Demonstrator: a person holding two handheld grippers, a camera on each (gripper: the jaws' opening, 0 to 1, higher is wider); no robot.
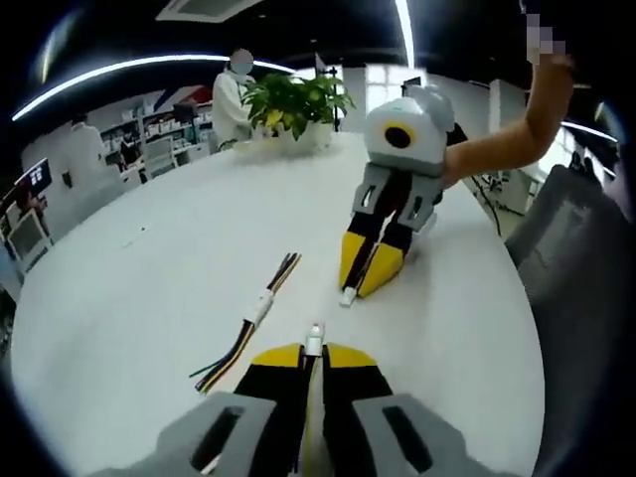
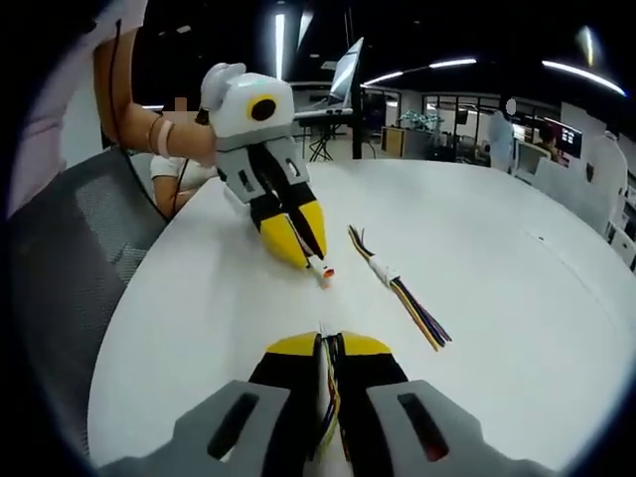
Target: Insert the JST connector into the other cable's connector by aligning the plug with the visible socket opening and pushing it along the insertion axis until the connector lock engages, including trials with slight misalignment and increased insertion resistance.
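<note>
between both clamped claws (image 1: pixel 310 350) (image 2: pixel 331 346), spare joined cable (image 1: pixel 260 308), potted plant (image 1: pixel 295 104) beyond, perhaps connectors gripped

white plug (image 1: pixel 315 339) gripper-held, socket (image 1: pixel 348 295) apart

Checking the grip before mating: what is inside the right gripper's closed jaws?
Coloured wires run between the right gripper jaws. The left gripper view shows a white connector at its tip. How much wire is clamped is hidden.
</note>
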